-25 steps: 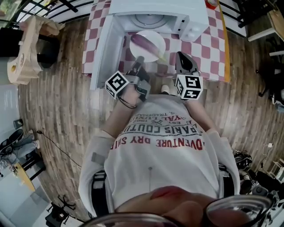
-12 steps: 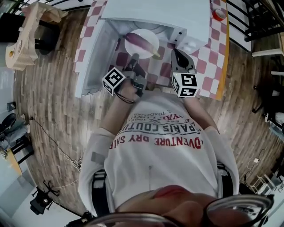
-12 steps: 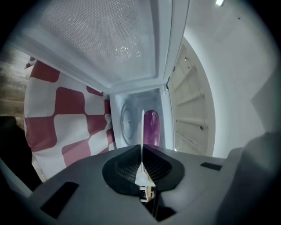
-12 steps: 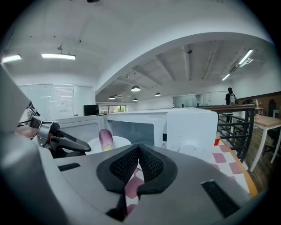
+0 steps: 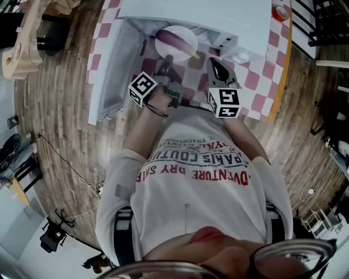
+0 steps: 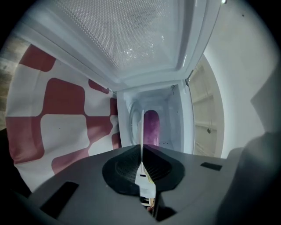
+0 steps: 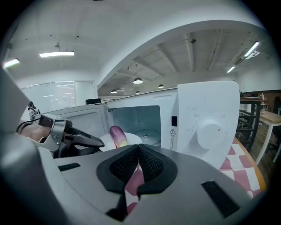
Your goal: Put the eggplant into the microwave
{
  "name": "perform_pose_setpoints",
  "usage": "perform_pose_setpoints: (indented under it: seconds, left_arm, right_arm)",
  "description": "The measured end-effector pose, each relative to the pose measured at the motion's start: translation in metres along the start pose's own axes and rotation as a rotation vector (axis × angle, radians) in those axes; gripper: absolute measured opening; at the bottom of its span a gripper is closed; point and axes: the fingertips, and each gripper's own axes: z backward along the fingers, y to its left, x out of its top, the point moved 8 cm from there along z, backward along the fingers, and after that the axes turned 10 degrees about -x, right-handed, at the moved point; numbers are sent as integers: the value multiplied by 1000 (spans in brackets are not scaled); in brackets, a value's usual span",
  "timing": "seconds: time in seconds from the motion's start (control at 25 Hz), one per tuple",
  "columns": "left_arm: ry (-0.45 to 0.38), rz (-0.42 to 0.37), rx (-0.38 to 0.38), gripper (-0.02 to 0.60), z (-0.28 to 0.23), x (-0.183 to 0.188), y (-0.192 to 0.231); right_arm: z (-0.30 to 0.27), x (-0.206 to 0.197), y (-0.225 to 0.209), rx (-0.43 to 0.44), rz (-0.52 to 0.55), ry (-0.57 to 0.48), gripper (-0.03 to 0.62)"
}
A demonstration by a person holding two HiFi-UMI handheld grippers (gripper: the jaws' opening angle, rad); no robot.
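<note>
A purple eggplant [image 5: 173,41] lies on a white plate [image 5: 187,32]. My left gripper [image 5: 166,59] is shut on the plate's near rim and holds it level at the mouth of the open white microwave [image 5: 218,15]. The left gripper view shows the plate [image 6: 142,132] edge-on between the shut pads of that gripper [image 6: 142,160], with the eggplant [image 6: 151,126] beyond it. My right gripper [image 5: 215,63] hangs shut and empty just right of the plate, before the control panel. In the right gripper view the eggplant [image 7: 116,134] sits in front of the cavity, beyond the closed right gripper [image 7: 139,159].
The microwave door [image 5: 109,76] is swung open to the left. Its glass turntable [image 7: 147,130] is bare and its dial [image 7: 208,134] sits right of the cavity. The microwave stands on a red-and-white checked tablecloth [image 5: 256,65]. A wood floor surrounds the table.
Both grippers have moved forward toward the microwave. The plate with the eggplant has gone from in front of the door opening to the cavity's mouth. Neither gripper's jaws have changed.
</note>
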Motion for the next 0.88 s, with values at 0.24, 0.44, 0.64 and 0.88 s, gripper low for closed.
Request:
perform_pose_setpoints:
  seconds: [0.24,0.44,0.64,0.88]
  left_arm:
    - [-34,45,2,35,-17,11,17]
    - [-34,62,36,35,-33,20,30]
    - [-15,58,45,35,-49,27,33]
    - [7,59,59,34,-69,34,38]
  right_arm:
    - [-22,-2,-5,-32,-21,34,26]
    - [-40,-3,-10,-55,-41,54,26]
    - [-50,-5,-7,-52,-47,73,26]
    - [-55,-13,-4,-55,-72,92,26]
